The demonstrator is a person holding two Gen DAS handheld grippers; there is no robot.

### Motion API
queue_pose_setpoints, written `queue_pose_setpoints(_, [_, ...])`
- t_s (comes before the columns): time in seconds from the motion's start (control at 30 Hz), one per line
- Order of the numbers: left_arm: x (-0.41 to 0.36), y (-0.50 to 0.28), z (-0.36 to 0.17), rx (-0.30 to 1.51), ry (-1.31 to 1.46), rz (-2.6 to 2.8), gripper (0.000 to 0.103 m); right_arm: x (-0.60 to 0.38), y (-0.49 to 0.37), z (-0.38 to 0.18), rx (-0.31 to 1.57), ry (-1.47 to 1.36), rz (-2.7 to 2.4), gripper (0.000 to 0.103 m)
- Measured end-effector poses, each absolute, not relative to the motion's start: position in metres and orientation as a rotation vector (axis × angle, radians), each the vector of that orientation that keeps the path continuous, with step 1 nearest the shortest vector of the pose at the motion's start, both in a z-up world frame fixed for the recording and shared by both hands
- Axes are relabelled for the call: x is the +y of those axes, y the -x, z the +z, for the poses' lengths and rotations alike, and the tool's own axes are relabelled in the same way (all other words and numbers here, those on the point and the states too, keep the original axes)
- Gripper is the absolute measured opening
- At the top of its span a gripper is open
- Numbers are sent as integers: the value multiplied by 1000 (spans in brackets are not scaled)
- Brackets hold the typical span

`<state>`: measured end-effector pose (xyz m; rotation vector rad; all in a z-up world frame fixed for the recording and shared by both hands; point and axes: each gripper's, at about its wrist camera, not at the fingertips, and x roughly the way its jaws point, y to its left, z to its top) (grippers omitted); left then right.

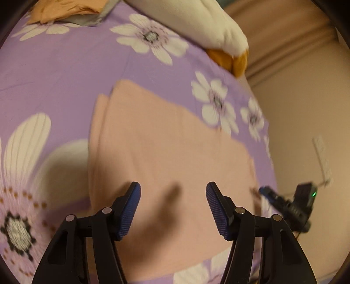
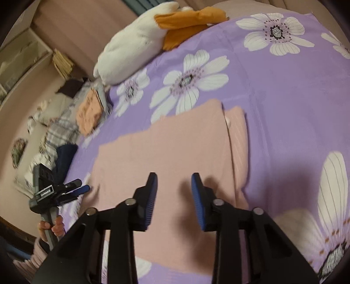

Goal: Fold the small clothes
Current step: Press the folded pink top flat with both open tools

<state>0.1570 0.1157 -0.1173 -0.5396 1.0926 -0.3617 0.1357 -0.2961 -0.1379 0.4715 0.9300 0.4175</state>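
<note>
Both grippers hang over the same pink garment [image 1: 166, 153] with nothing between their fingers. Left gripper [image 1: 173, 207] is spread wide, its blue pads well apart above the cloth; right gripper [image 2: 174, 197] is also released, though its gap is narrower. Shadows of the fingers fall on the fabric just ahead of each tool.

Directly under and ahead of the left gripper, the garment lies flat on the purple flowered bedsheet [image 1: 65, 72]. Its long axis runs away from the fingers and a little to the left, and a second layer peeks out as a narrow strip along its left side. On the right of this tool the bed edge is close; beyond it lies bare floor. Left and ahead, open sheet gives plenty of room.

From the right wrist, the same cloth stretches ahead, with the peeking layer on its right side and a stepped far edge. Wide open sheet lies to the right.

Only the right wrist view shows the person's hand [image 2: 51, 227] gripping the left tool's handle at lower left, and the heap of plaid and dark clothes [image 2: 59, 135] off the bed's left side. A white and orange plush toy [image 2: 140, 50] lies at the far edge in both views. A folded orange cloth [image 1: 65, 11] sits far ahead-left of the left gripper.
</note>
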Motion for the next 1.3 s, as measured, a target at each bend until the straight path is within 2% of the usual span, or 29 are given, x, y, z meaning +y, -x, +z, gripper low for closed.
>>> queue_pose_setpoints(0.07, [110,-147,-125,1114,501,-358,52,-295,-128,-147,957,-440,394,25])
queue_pose_setpoints(0.23, [109,-118,-136,1127,473,-350,52,-301,-105,-172,1030,-408,344,20])
queue_pose_setpoints(0.3, [111,-106,-139,1134,474,-353,52,-303,-95,-176,1040,-397,332,13])
queue_pose_setpoints(0.47, [115,-89,-137,1139,510,-360,51,-314,-78,-178,1044,-426,321,12])
queue_pose_setpoints(0.63, [123,-72,-125,1119,566,-362,52,-316,-59,-166,1028,-421,326,21])
queue_pose_setpoints(0.7, [130,-69,-122,1100,593,-350,52,-315,-54,-162,1021,-421,332,37])
queue_pose_setpoints(0.77, [136,-68,-119,1084,607,-329,52,-313,-50,-159,1012,-418,343,44])
queue_pose_setpoints(0.87, [145,-73,-119,1062,648,-309,58,-305,-48,-152,990,-407,359,44])
queue_pose_setpoints(1.17, [157,-102,-136,1057,744,-312,58,-267,-62,-147,982,-401,448,44])
queue_pose_setpoints(1.3, [160,-119,-147,1070,781,-324,62,-244,-72,-149,995,-380,496,44])
